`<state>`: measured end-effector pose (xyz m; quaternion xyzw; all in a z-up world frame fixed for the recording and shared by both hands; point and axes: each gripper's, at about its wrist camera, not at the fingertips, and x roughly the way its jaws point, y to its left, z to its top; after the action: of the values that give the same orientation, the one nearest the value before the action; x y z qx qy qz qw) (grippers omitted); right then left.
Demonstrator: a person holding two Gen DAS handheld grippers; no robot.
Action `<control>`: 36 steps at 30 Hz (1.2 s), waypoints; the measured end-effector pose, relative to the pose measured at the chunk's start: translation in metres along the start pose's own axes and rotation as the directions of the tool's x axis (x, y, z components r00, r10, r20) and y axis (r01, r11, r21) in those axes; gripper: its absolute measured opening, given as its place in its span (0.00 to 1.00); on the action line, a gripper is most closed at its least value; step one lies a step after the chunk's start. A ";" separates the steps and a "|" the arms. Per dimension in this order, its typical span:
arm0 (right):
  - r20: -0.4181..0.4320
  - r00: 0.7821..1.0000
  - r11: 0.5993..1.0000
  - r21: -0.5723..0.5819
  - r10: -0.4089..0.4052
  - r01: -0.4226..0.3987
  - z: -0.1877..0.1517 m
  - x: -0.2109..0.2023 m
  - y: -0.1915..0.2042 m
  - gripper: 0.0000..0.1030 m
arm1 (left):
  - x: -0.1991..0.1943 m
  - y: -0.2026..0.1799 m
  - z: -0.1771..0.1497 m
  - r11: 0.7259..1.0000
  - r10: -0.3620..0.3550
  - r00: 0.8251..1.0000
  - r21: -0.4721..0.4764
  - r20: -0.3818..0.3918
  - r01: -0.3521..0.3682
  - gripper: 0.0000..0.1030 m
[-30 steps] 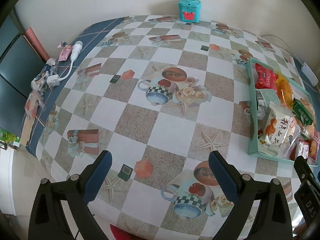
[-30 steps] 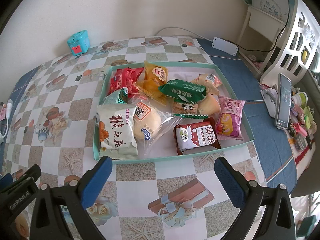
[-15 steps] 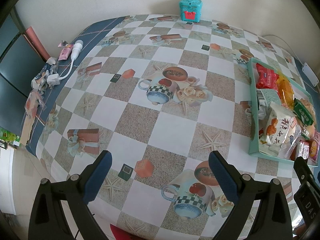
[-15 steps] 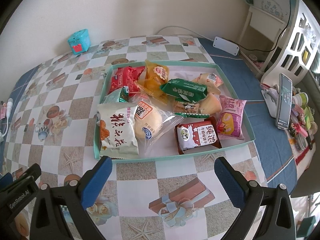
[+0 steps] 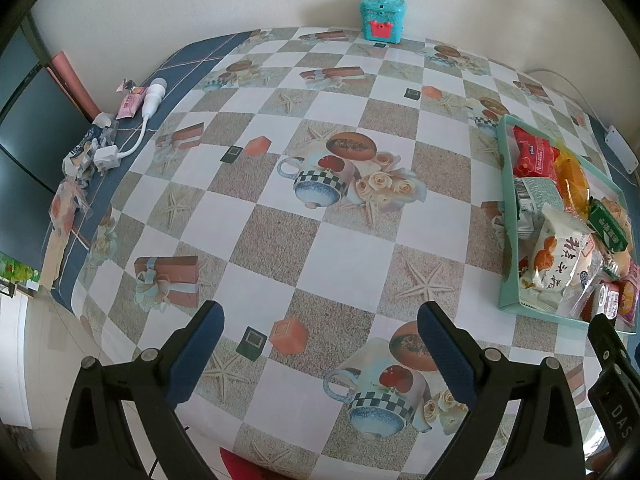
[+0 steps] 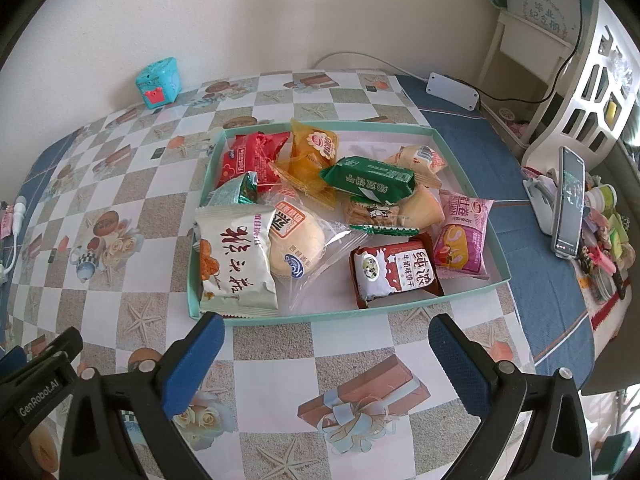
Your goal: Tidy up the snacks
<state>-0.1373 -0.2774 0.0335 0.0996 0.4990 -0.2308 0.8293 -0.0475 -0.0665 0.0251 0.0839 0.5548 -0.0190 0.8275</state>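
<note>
Snacks are lying heaped in the tray (image 6: 328, 313) mid-frame in the right view, directly ahead of the wide-open, empty right gripper (image 6: 326, 354), while the equally open left gripper (image 5: 320, 346) is facing bare tabletop (image 5: 280, 240), leaving the right nearer.

One teal tray (image 6: 472, 290) holding about eleven snack packets (image 6: 236, 258) — plus one turquoise toy box (image 6: 158, 82) and one phone (image 6: 568, 206).

"GenRobot.AI" reads white along the black hand-held gripper body (image 6: 38, 392) at lower left. Over in the left wrist view, "DAS" shows on the other black body (image 5: 616, 412) (cut off by the edge). The red packet (image 5: 534, 156) says "nice"; other wrappers carry Chinese print.
</note>
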 end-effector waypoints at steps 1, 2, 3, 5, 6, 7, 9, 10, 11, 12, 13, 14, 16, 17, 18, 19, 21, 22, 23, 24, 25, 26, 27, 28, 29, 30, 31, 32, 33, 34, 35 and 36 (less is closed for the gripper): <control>0.000 1.000 1.000 0.000 0.000 0.000 0.000 0.000 0.000 1.00 | 0.000 0.000 0.000 1.000 0.000 1.000 0.000 0.000 0.000 0.95; -0.001 1.000 1.000 0.001 0.000 0.000 0.000 0.000 0.000 1.00 | 0.000 0.000 0.000 1.000 0.000 1.000 -0.001 0.000 0.000 0.95; -0.001 1.000 1.000 0.000 0.000 0.000 0.000 0.000 0.001 1.00 | 0.001 0.001 -0.001 1.000 0.000 1.000 -0.001 -0.001 0.000 0.95; -0.001 1.000 1.000 0.000 0.000 0.000 0.000 0.000 0.001 1.00 | 0.001 0.002 -0.002 1.000 0.000 1.000 -0.002 -0.001 0.000 0.95; -0.001 1.000 1.000 -0.001 0.000 0.000 0.000 0.000 0.001 1.00 | 0.001 0.002 -0.002 1.000 -0.001 1.000 -0.002 -0.002 0.001 0.95; -0.001 1.000 1.000 -0.001 0.000 0.000 0.000 0.000 0.001 1.00 | 0.001 0.002 -0.002 1.000 0.000 1.000 -0.002 -0.002 0.000 0.95; -0.001 1.000 1.000 -0.001 0.000 0.000 -0.001 0.000 0.001 1.00 | 0.001 0.002 -0.002 1.000 -0.001 1.000 -0.001 -0.002 0.001 0.95; -0.001 1.000 1.000 -0.001 0.000 0.000 0.000 0.000 0.001 1.00 | 0.001 0.001 -0.001 1.000 -0.001 1.000 -0.001 -0.001 0.001 0.95; -0.001 1.000 1.000 -0.001 0.000 0.000 0.000 0.000 0.001 1.00 | 0.001 0.001 -0.001 1.000 -0.001 1.000 0.000 -0.001 0.001 0.95; -0.001 1.000 1.000 -0.001 0.000 0.000 0.000 0.000 0.001 1.00 | 0.001 0.001 -0.001 1.000 -0.001 1.000 0.000 -0.001 0.001 0.95; -0.001 1.000 1.000 -0.001 0.000 0.000 -0.001 0.000 0.002 1.00 | 0.002 0.001 -0.001 1.000 -0.002 1.000 0.001 -0.002 0.002 0.95; -0.001 1.000 1.000 0.000 -0.001 0.001 0.000 0.000 0.002 1.00 | 0.003 0.001 -0.001 1.000 -0.003 1.000 0.002 -0.004 0.003 0.95; -0.002 1.000 1.000 0.000 -0.001 0.001 0.000 0.000 0.002 1.00 | 0.003 0.000 -0.001 1.000 -0.003 1.000 0.005 -0.006 0.003 0.95; -0.002 1.000 1.000 0.000 -0.001 0.001 0.000 0.001 0.002 1.00 | 0.003 0.000 -0.002 1.000 -0.003 1.000 0.005 -0.006 0.003 0.95; -0.002 1.000 1.000 0.000 -0.001 0.001 0.000 0.001 0.002 1.00 | 0.003 0.001 -0.002 1.000 -0.004 1.000 0.005 -0.006 0.004 0.95; -0.002 1.000 1.000 -0.001 0.000 0.000 -0.001 0.001 0.002 1.00 | 0.003 0.001 -0.002 1.000 -0.004 1.000 0.004 -0.006 0.004 0.95; -0.003 1.000 1.000 -0.001 0.000 0.000 -0.001 0.000 0.003 1.00 | 0.003 0.001 -0.003 1.000 -0.006 1.000 0.003 -0.007 0.006 0.95; -0.002 1.000 1.000 -0.001 0.000 0.000 -0.001 0.001 0.003 1.00 | 0.003 0.000 -0.001 1.000 -0.006 1.000 0.004 -0.008 0.006 0.95; -0.002 1.000 1.000 -0.001 0.000 0.000 -0.001 0.001 0.003 1.00 | 0.003 0.000 -0.001 1.000 -0.006 1.000 0.004 -0.007 0.006 0.95; -0.002 1.000 1.000 -0.001 0.000 0.000 -0.001 0.000 0.003 1.00 | 0.003 0.001 -0.001 1.000 -0.007 1.000 0.004 -0.008 0.007 0.95; -0.002 1.000 1.000 -0.001 0.000 0.000 0.000 0.001 0.002 1.00 | 0.003 0.001 -0.001 1.000 -0.007 1.000 0.005 -0.007 0.007 0.95; -0.002 1.000 1.000 -0.001 0.000 0.000 0.000 0.001 0.002 1.00 | 0.003 0.001 -0.002 1.000 -0.007 1.000 0.005 -0.008 0.007 0.95; -0.003 1.000 1.000 -0.001 0.000 0.000 0.000 0.001 0.002 1.00 | 0.003 0.001 -0.001 1.000 -0.007 1.000 0.005 -0.008 0.007 0.95; -0.003 1.000 1.000 -0.001 0.000 0.000 0.000 0.001 0.002 1.00 | 0.003 0.001 -0.001 1.000 -0.007 1.000 0.005 -0.008 0.007 0.95; -0.002 1.000 1.000 -0.001 0.000 0.000 0.000 0.001 0.002 1.00 | 0.003 0.001 -0.001 1.000 -0.007 1.000 0.005 -0.008 0.007 0.95; -0.002 1.000 1.000 -0.001 0.000 0.000 -0.001 0.000 0.003 1.00 | 0.003 0.001 -0.001 1.000 -0.007 1.000 0.004 -0.008 0.007 0.95; -0.003 1.000 1.000 -0.001 0.000 0.000 0.000 0.001 0.002 1.00 | 0.003 0.001 -0.001 1.000 -0.007 1.000 0.005 -0.009 0.007 0.95; -0.003 1.000 1.000 -0.001 0.000 0.000 0.000 0.001 0.002 1.00 | 0.003 0.001 -0.001 1.000 -0.007 1.000 0.004 -0.009 0.007 0.95; -0.003 1.000 1.000 -0.001 0.000 0.000 0.000 0.001 0.002 1.00 | 0.003 0.001 -0.001 1.000 -0.007 1.000 0.004 -0.009 0.007 0.95; -0.003 1.000 1.000 -0.001 0.000 0.000 0.000 0.001 0.002 1.00 | 0.003 0.001 -0.001 1.000 -0.008 1.000 0.004 -0.009 0.008 0.95; -0.003 1.000 1.000 -0.001 0.000 0.000 0.000 0.001 0.002 1.00 | 0.003 0.002 -0.001 1.000 -0.008 1.000 0.005 -0.009 0.008 0.95; -0.003 1.000 1.000 -0.001 0.000 0.000 0.000 0.000 0.002 1.00 | 0.003 0.002 -0.001 1.000 -0.008 1.000 0.005 -0.009 0.008 0.95</control>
<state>-0.1364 -0.2752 0.0328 0.0995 0.5002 -0.2302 0.8288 -0.0474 -0.0646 0.0224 0.0840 0.5588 -0.0233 0.8247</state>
